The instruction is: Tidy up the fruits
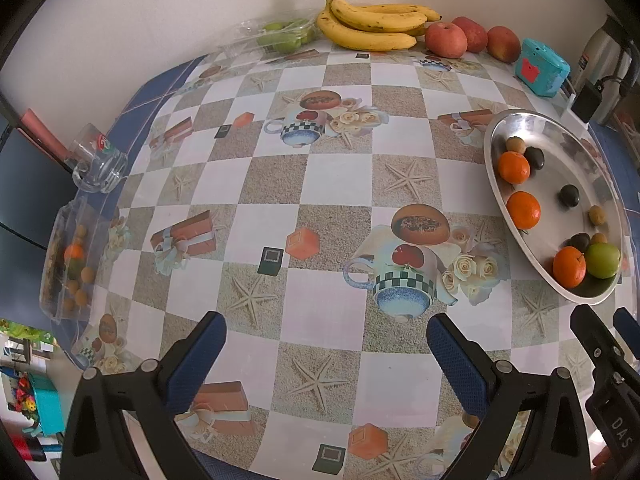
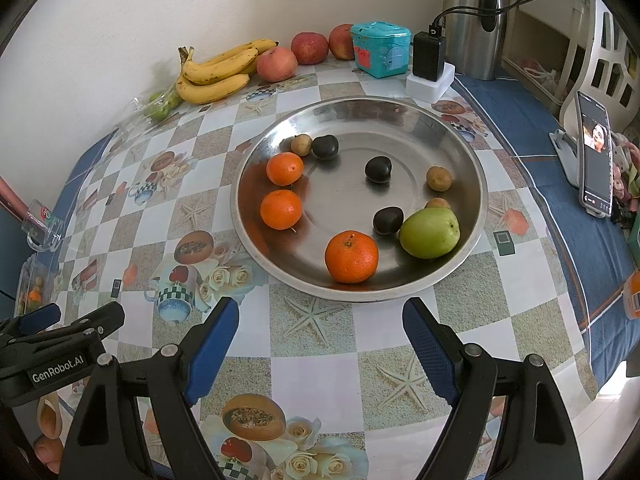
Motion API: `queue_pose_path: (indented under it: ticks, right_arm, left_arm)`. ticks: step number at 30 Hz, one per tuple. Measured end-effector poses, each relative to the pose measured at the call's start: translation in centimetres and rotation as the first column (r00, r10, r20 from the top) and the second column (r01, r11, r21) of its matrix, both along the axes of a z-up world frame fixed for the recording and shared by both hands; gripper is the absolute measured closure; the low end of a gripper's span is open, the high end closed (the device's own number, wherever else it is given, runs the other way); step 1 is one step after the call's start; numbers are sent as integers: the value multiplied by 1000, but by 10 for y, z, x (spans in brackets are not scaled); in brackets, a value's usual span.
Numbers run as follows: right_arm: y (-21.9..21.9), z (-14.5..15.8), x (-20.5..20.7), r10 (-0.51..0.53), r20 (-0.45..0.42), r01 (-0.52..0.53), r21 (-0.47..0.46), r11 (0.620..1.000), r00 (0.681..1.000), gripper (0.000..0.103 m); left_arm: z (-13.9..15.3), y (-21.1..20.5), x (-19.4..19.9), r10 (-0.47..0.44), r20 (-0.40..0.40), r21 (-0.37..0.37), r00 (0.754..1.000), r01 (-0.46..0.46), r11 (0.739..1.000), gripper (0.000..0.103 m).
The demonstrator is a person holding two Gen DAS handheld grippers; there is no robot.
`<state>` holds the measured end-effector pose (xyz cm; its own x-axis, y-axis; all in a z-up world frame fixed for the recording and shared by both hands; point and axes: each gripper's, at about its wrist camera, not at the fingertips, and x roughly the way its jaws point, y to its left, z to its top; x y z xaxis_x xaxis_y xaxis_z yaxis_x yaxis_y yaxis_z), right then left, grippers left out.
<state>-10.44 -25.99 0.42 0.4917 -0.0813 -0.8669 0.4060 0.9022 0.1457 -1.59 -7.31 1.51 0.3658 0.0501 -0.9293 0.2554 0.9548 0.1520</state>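
A steel plate [image 2: 448, 128] holds three oranges [image 2: 351, 257], a green fruit [image 2: 430, 233], dark plums [image 2: 378, 169] and small tan fruits [image 2: 439, 178]; it shows at the right of the left wrist view [image 1: 500, 124]. Bananas [image 1: 370, 22] [image 2: 216, 74], red apples [image 1: 446, 40] [image 2: 309, 47] and a clear box of green fruits [image 1: 284, 34] lie along the wall. My left gripper [image 1: 326, 350] is open and empty above the checkered table. My right gripper [image 2: 320, 334] is open and empty just before the plate's near rim.
A clear tray with small fruits [image 1: 74, 256] and a glass mug [image 1: 98, 160] sit at the table's left edge. A teal toy box [image 2: 380, 48], charger [image 2: 429, 65], steel flask [image 2: 476, 20] and propped phone [image 2: 596, 156] stand at back right.
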Motion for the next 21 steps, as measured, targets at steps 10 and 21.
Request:
queue_pose_path:
  ticks: [10, 21]
  right_arm:
    - [1, 0, 0, 1, 0, -1, 0, 1000, 1000, 18]
    - [0, 0, 0, 0, -1, 0, 1, 1000, 1000, 18]
  left_arm:
    - [0, 0, 0, 0, 0, 0, 1000, 0, 1000, 1]
    - [-1, 1, 1, 8, -2, -3, 1000, -8, 1000, 1]
